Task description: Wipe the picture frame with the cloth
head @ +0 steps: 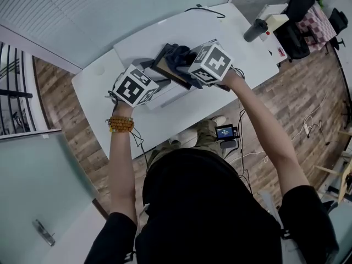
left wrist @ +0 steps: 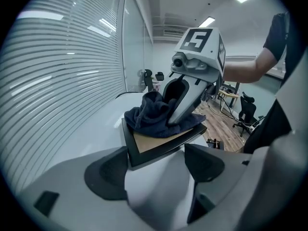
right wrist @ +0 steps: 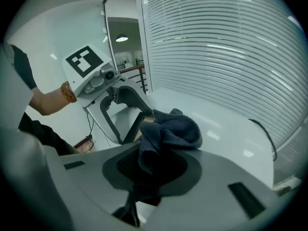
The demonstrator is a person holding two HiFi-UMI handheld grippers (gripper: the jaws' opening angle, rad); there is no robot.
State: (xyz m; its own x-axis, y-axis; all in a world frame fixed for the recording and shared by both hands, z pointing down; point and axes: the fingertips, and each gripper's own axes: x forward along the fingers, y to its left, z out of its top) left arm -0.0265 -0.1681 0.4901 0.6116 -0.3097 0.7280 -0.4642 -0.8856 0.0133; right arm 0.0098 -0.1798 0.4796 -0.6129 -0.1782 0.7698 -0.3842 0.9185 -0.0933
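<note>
My left gripper holds a black picture frame with a tan face by its near end, tilted above the white table. In the left gripper view that end of the frame sits between the two pads of the left gripper. A dark blue cloth lies bunched on the tan face. My right gripper is shut on the cloth and presses it down on the frame. The cloth hides most of the frame in the head view.
A black cable lies at the table's far edge. A dark cylinder and a white box stand at the far right corner. Chairs with dark bags stand beyond. A small device lies on the wooden floor.
</note>
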